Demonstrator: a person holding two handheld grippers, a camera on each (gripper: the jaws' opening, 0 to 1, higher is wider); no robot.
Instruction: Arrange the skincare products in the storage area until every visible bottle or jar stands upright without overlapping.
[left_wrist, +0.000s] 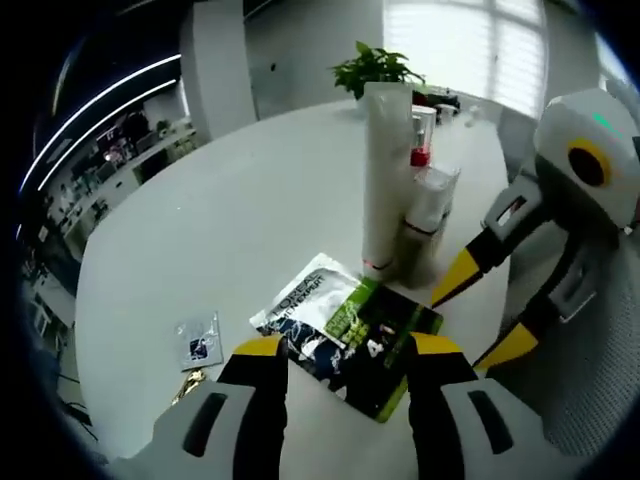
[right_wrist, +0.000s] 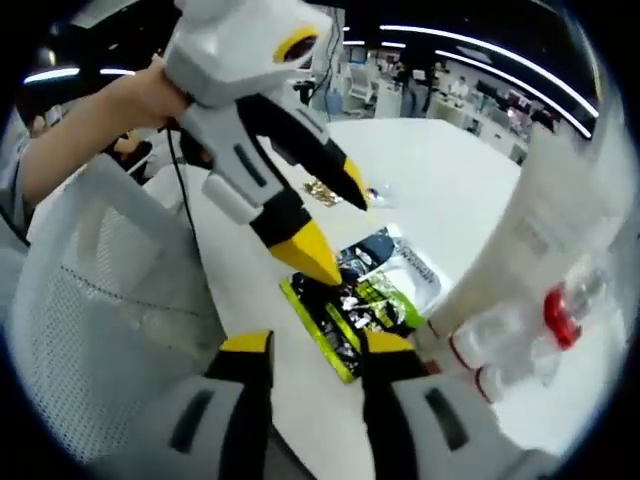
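A tall white tube (left_wrist: 385, 180) stands upright on the white round table (left_wrist: 230, 220). A red-capped bottle (left_wrist: 422, 135) stands behind it and a clear bottle (left_wrist: 428, 215) stands close against its right side. In the right gripper view the same tube (right_wrist: 545, 230) and the red cap (right_wrist: 556, 310) appear blurred at the right. A flat black, green and white packet (left_wrist: 345, 330) lies in front of them. My left gripper (left_wrist: 347, 350) hovers open just above the packet (right_wrist: 375, 290). My right gripper (left_wrist: 483, 315) is open beside the bottles, with nothing between its jaws.
A small clear sachet (left_wrist: 198, 340) and a gold item (left_wrist: 188, 383) lie left of the packet. A potted plant (left_wrist: 375, 68) stands at the table's far edge. A white mesh chair (right_wrist: 90, 300) is at the table's near side, beside a person's arm (right_wrist: 90, 120).
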